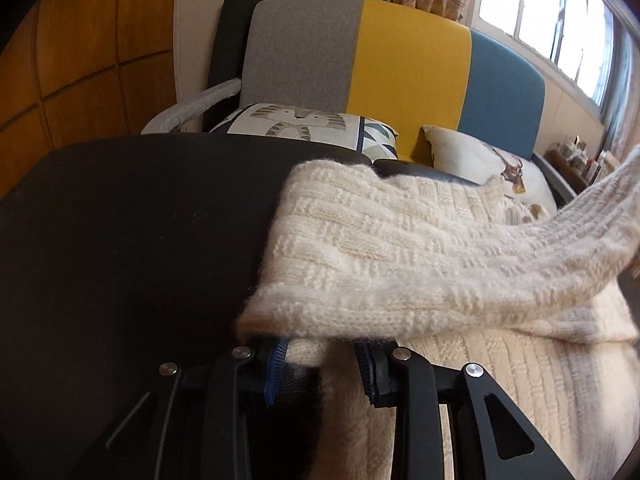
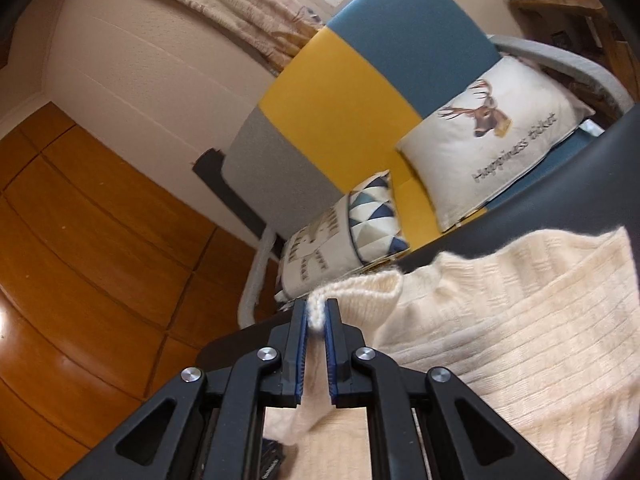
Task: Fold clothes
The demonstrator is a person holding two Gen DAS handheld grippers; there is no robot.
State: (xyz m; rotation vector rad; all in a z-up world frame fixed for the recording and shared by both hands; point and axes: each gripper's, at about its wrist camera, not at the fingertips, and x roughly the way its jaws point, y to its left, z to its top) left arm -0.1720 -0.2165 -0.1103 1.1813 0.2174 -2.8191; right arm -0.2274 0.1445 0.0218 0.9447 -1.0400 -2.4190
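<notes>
Behind everything sits a grey, yellow and blue panelled sofa [image 1: 400, 68] with a triangle-patterned cushion [image 2: 372, 216] and a white deer-print pillow [image 2: 492, 136] on its seat. Just in front of the sofa, a round black table [image 1: 120, 240] carries the cream chunky-knit sweater [image 1: 400, 248], spread over the table's right half. One sleeve lies folded across the body, its long axis running side to side, cuff end toward the table's middle. Left gripper [image 1: 322, 354] has its jaws apart with knit lying loosely between them, while the right gripper [image 2: 317, 320] is pinched tight on a sweater edge.
</notes>
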